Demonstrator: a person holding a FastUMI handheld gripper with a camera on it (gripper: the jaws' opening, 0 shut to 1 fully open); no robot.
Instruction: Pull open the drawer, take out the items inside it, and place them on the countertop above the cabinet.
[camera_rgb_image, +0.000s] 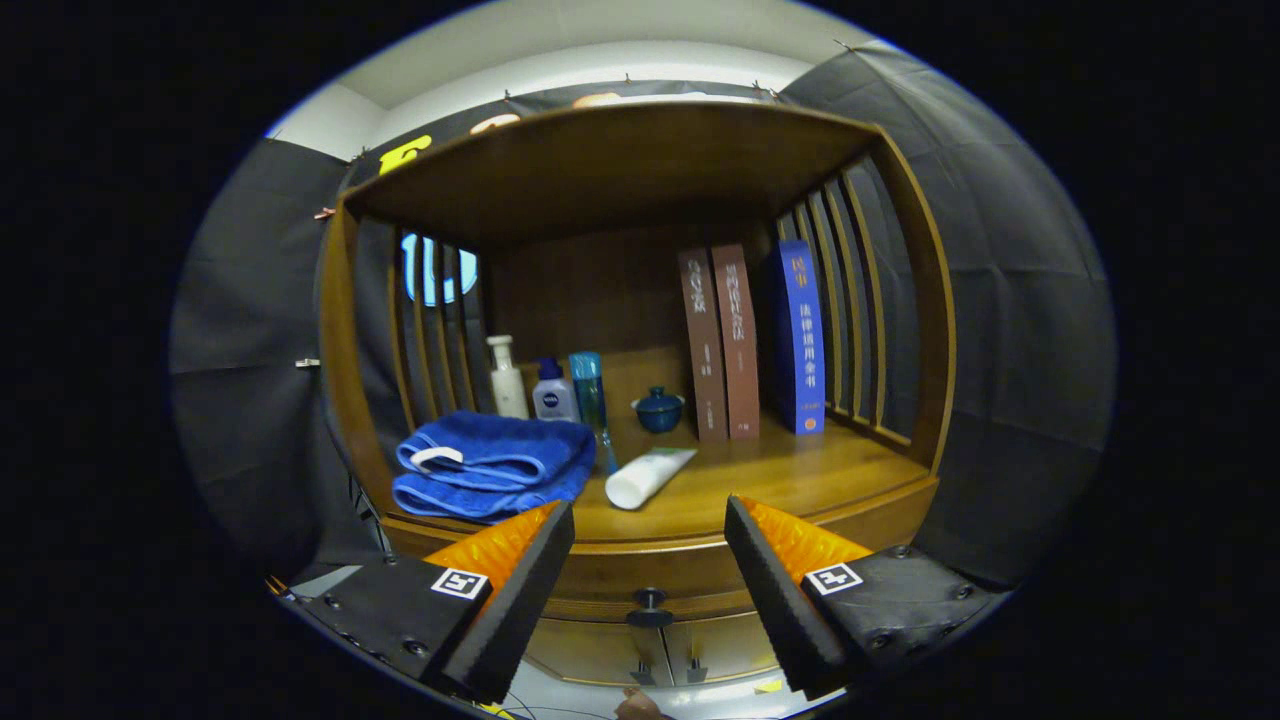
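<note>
Holding my hand-held gripper (650, 545) wide open and empty, I see the drawer (650, 580) shut between its fingers, knob (649, 601) showing; towel (490, 465) and tube (645, 476) lie on the tabletop (800, 480) beyond, either stage.

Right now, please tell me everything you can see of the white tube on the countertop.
The white tube looks like soft plastic with a greenish print on its body. It lies on its side on the wooden countertop, its cap end nearest the camera and its tail pointing back towards the small blue lidded cup. It lies close beside the folded blue towel. The open tool is not touching it.
</note>
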